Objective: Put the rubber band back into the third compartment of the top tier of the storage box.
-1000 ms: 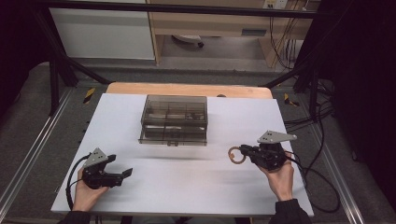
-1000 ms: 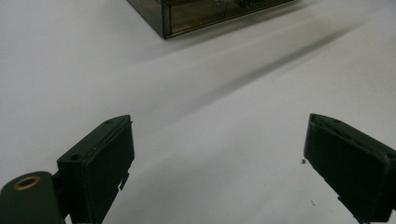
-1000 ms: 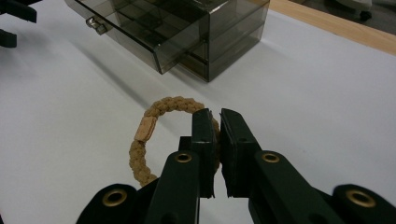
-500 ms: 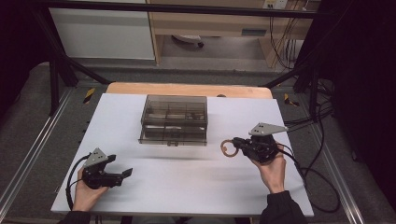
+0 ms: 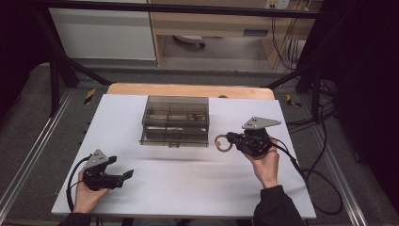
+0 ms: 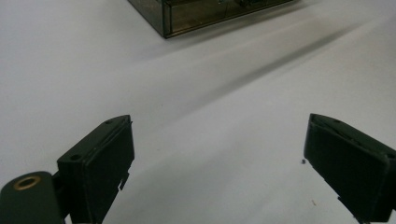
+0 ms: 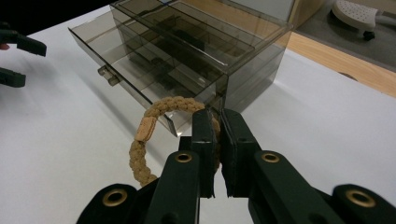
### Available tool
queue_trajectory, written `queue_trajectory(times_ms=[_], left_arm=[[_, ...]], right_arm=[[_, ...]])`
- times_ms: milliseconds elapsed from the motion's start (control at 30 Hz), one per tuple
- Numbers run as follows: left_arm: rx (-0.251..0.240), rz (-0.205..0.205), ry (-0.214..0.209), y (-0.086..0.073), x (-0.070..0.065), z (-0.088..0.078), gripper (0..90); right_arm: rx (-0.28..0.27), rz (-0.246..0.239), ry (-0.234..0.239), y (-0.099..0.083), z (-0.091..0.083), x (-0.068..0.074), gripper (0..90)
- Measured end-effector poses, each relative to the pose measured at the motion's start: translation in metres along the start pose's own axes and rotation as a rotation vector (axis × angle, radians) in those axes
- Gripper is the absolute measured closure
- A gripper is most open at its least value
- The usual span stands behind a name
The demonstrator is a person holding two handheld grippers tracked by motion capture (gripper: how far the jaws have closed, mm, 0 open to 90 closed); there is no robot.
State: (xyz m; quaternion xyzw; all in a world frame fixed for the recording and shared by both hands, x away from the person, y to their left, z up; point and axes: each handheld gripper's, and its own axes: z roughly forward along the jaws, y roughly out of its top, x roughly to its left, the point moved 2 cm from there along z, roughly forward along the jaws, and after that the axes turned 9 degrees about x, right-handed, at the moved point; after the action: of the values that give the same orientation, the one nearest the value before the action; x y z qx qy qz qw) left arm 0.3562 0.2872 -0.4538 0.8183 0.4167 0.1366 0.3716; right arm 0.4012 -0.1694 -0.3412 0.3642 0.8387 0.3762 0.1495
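- On the white counter (image 5: 188, 188), there is lots of bare room near the person, so both hands can move about.
- In the middle, toward the far side, sits a smoky see-through box (image 5: 175, 120) with little drawers. One drawer (image 7: 140, 79) is pulled out a bit at the bottom front, and I think that is so something can go in it.
- At the right side, the right gripper (image 5: 237, 141) is held up next to the box, pointing at it. Its jaws are squeezed tight on a tan braided bracelet (image 7: 156, 135). The grip is on one side of the ring, so the rest of the ring sticks out in front, just beside the open drawer's corner. That looks like a good way to carry it to the drawer.
- At the left front, the left gripper (image 5: 123, 176) rests low near the counter's edge, well apart from the box. Its jaws are spread wide with nothing between them. It seems to be waiting, maybe to hold the box steady if needed.
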Motion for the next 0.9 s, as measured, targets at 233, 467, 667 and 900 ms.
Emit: queue_trajectory(times_ms=[233,467,667,900], left_arm=[[-0.001,0.0,0.0,0.0,0.0,0.0,8.1],[-0.001,0.001,-0.001,0.0,0.0,0.0,8.1],[-0.002,0.0,-0.001,0.0,0.001,0.0,8.1],[-0.002,0.001,-0.002,0.0,0.001,0.0,8.1]], right_arm=[[-0.003,-0.009,0.005,0.017,0.014,0.007,84.7],[-0.004,-0.01,0.002,0.028,0.025,0.01,84.8],[-0.012,-0.005,0.005,0.034,0.031,0.011,84.8],[-0.008,0.0,0.011,0.04,0.045,0.011,84.8]])
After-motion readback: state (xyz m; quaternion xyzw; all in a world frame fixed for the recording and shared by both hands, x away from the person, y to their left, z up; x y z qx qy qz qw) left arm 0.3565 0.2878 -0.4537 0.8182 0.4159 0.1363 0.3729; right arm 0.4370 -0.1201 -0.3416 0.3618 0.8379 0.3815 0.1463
